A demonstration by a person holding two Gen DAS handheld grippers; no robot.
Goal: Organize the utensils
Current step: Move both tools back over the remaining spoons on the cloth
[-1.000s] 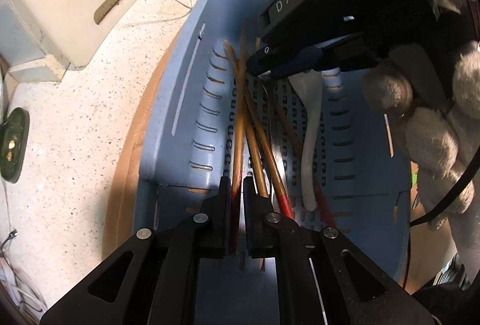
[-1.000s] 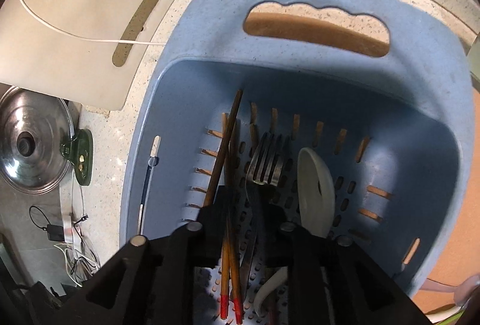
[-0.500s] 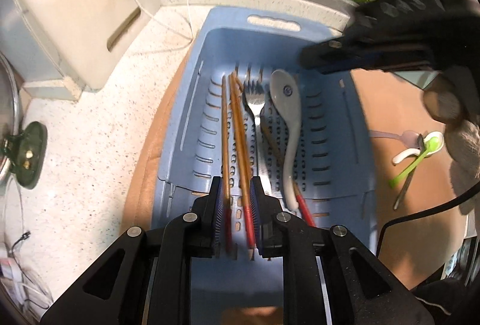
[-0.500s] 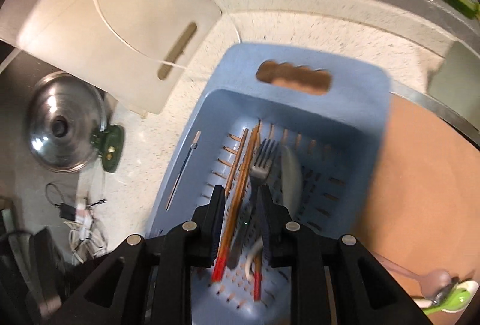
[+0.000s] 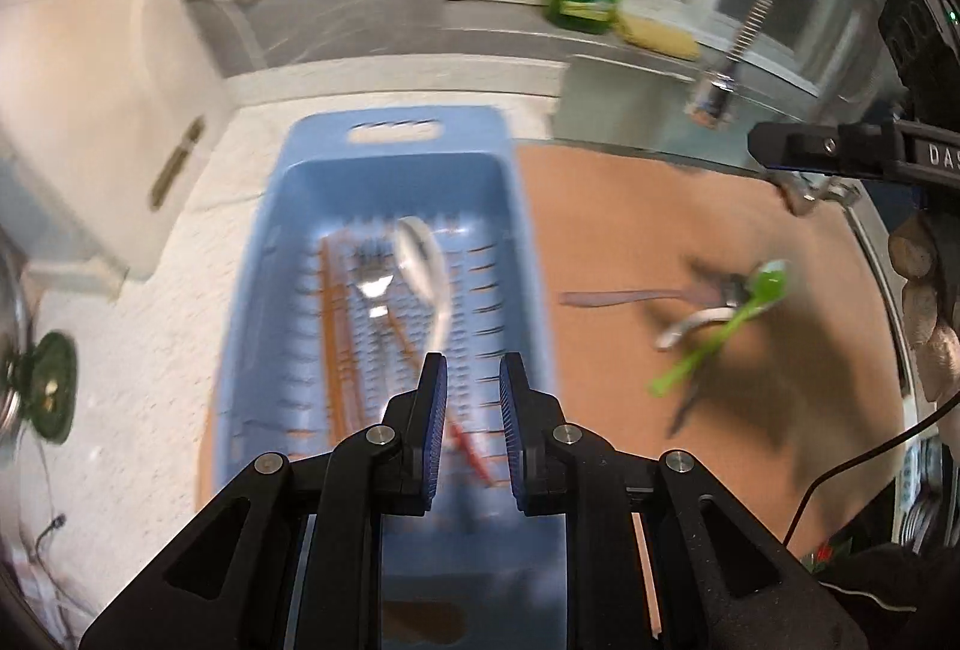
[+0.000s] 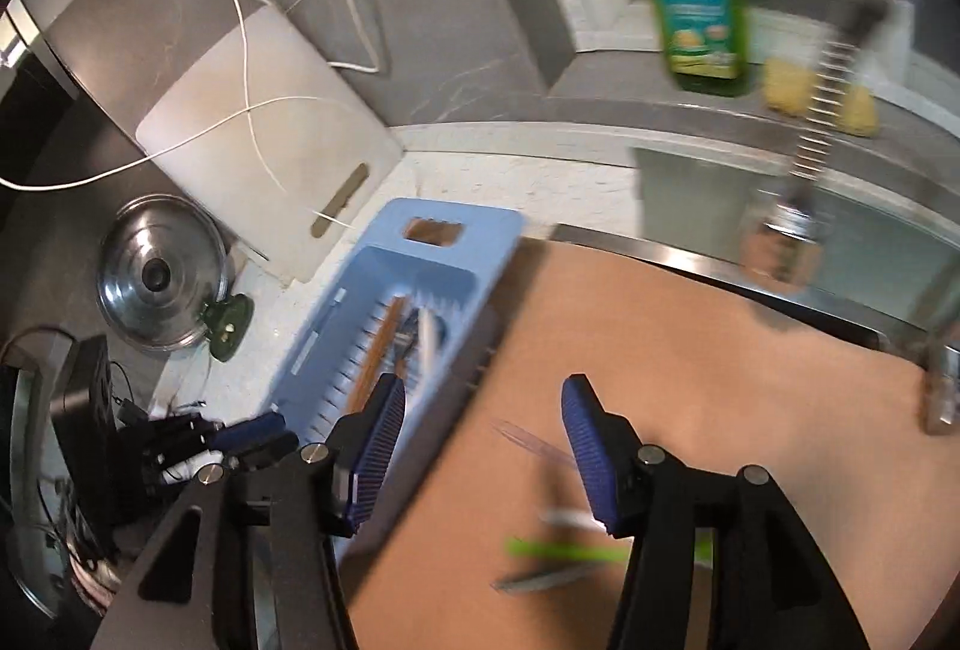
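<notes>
Kitchen counter with a brown mat (image 6: pixel 690 350): blue basket (image 5: pixel 534 254) already holds chopsticks, fork and spoon. Leftover utensils (image 6: pixel 564 551) lie just below the right gripper (image 6: pixel 483 461), spread wide and empty; green spoon (image 5: pixel 720 329) runs diagonally. Left gripper (image 5: pixel 471 428) is parted, empty, farther off.

White letters "DAS" stand on the black right gripper (image 5: pixel 798 147); the bottle label is unreadable.
</notes>
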